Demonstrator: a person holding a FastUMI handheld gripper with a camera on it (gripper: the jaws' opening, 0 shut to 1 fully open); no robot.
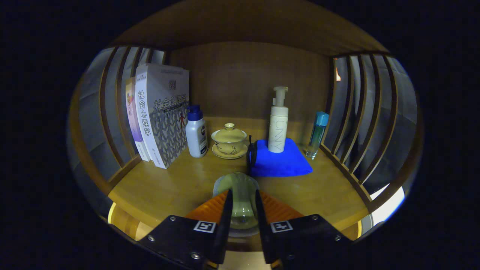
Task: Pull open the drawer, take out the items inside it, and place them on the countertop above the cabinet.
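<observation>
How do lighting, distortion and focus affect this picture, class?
Gripper view: dim, warm light; fisheye bends the side slats; the glass cup gripped by the tool looks soft and close, while the books and pump bottle stay sharp.

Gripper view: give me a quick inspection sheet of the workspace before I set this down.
Surface: wooden countertop, bare patch just ahead of the fingers.
Job's things: clear glass vessel held between the fingers.
Clutter: two upright books, small white bottle, lidded teacup on saucer, pump bottle standing on folded blue cloth, slim blue-capped bottle.
Gripper: fingers pressed on the vessel's sides.
Cables: nothing seen.
Surroundings: wooden back panel, slatted side rails.
</observation>
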